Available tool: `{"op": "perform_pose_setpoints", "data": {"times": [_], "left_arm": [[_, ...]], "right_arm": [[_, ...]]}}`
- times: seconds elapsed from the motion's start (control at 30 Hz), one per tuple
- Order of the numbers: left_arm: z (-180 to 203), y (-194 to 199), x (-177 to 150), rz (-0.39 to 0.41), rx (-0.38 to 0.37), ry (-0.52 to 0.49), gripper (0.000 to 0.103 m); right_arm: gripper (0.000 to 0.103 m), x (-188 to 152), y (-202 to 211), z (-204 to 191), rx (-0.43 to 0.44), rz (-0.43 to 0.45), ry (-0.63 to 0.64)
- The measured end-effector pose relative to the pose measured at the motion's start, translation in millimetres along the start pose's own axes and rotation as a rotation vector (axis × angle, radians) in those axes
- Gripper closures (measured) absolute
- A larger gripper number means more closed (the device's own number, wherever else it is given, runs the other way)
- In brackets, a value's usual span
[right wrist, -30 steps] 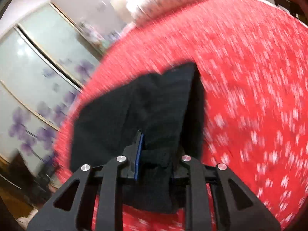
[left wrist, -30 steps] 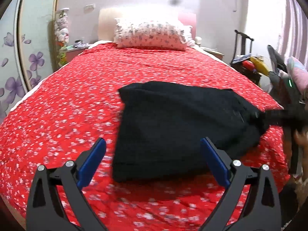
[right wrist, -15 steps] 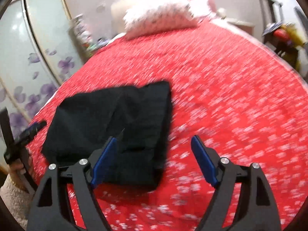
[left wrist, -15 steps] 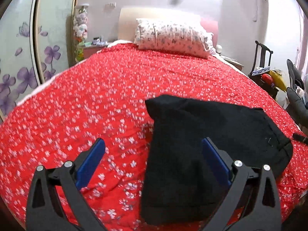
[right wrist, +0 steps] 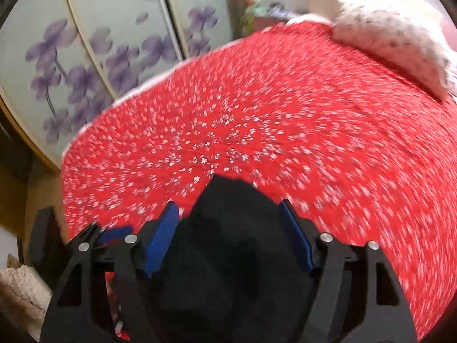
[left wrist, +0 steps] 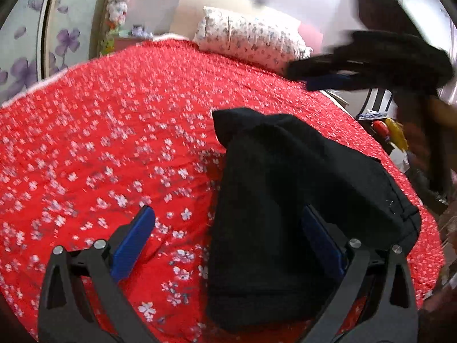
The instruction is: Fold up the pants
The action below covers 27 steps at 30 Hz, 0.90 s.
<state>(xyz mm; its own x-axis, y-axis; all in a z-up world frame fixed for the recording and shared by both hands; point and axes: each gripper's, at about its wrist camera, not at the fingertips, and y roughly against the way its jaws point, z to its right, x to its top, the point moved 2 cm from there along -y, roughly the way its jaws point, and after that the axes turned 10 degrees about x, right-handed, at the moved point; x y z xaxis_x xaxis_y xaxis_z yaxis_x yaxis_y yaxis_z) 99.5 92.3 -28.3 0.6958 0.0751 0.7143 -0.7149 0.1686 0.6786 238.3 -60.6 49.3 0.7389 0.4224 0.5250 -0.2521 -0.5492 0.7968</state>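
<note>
The bed (left wrist: 108, 131), under a red flower-print cover, is filling both views. A wardrobe (right wrist: 94, 45) with purple flower panels is standing along its side, and a pillow (left wrist: 248, 40) is lying at the head.

The pants (left wrist: 285, 200), black and folded into a compact bundle, are lying on the cover near the foot edge of the bed, one corner pointing toward the pillow.

The left gripper (left wrist: 228, 243) is hovering low at the near edge of the pants. Its jaws are standing wide apart and are gripping nothing; the left pad is over bare cover, the right pad over the black cloth.

The right gripper (right wrist: 230, 238) is hanging above the pants, jaws also spread wide and holding nothing, with the bundle showing between its fingers. In the left view the right gripper (left wrist: 328, 77) is appearing blurred, raised above the bed.
</note>
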Motion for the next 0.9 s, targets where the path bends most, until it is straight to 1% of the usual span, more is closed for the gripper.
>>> {"op": "perform_pose_setpoints", "data": {"times": [0.07,0.13,0.23,0.3,0.33,0.37,0.4,0.43,0.47,0.5,0.53,0.57,0.6,0.63,0.73,0.8,0.9], "left_arm": [[-0.7,-4.2,1.5,-0.021,-0.016,0.003,0.002],[0.4,-3.7,2.3,-0.021,-0.019,-0.004,0.002],[3.1,-2.6,3.2,-0.014,-0.007,-0.018,0.002],[3.8,-1.8,2.6,-0.016,-0.007,-0.016,0.003],[3.2,-2.1,2.4,-0.02,-0.015,-0.011,0.004],[2.4,-2.5,2.4,-0.024,-0.024,-0.005,0.006],[1.5,-2.9,2.3,-0.032,-0.035,0.004,0.009],[0.1,-4.3,2.1,-0.043,-0.054,0.017,0.012],[-0.4,-4.4,1.2,-0.05,-0.068,0.026,0.017],[-0.3,-4.2,0.5,-0.056,-0.082,0.03,0.023],[0.5,-3.8,-0.4,-0.058,-0.1,0.031,0.027],[1.7,-3.6,-1.3,-0.056,-0.109,0.027,0.034],[4.5,-2.7,-1.9,-0.053,-0.119,0.013,0.043],[6.6,-2.1,-2.6,-0.05,-0.127,0.003,0.047],[11.6,-0.9,-4.0,-0.038,-0.117,-0.02,0.055],[11.8,-1.4,-4.3,-0.04,-0.121,-0.02,0.065],[11.1,-0.4,-5.0,-0.038,-0.123,-0.023,0.07]], "right_arm": [[0.029,12.1,-31.8,5.1,-0.009,-0.083,0.023],[0.029,10.8,-55.7,6.1,-0.018,-0.153,0.052],[0.029,12.2,-74.5,8.9,-0.012,-0.19,0.074],[0.029,11.6,-79.8,9.4,-0.014,-0.208,0.092],[0.03,11.1,-83.1,7.6,-0.014,-0.219,0.108],[0.04,8.2,-87.0,4.3,-0.002,-0.238,0.128],[0.046,5.9,-90.2,1.3,0.007,-0.255,0.14],[0.058,2.0,-90.0,-2.3,0.005,-0.255,0.159],[0.067,0.6,-87.6,-4.4,-0.002,-0.245,0.175],[0.071,-1.5,-84.5,-6.7,-0.018,-0.233,0.188],[0.076,-4.0,-80.7,-7.3,-0.027,-0.22,0.188],[0.081,-4.8,-77.6,-7.0,-0.036,-0.208,0.179],[0.083,-5.4,-75.5,-6.0,-0.042,-0.198,0.174],[0.086,-5.8,-72.2,-6.0,-0.051,-0.187,0.168],[0.089,-0.9,-64.9,-6.7,-0.095,-0.143,0.138],[0.089,7.7,-56.2,2.3,-0.127,-0.088,0.074],[0.09,15.0,-48.3,16.0,-0.138,-0.03,-0.002]]}}
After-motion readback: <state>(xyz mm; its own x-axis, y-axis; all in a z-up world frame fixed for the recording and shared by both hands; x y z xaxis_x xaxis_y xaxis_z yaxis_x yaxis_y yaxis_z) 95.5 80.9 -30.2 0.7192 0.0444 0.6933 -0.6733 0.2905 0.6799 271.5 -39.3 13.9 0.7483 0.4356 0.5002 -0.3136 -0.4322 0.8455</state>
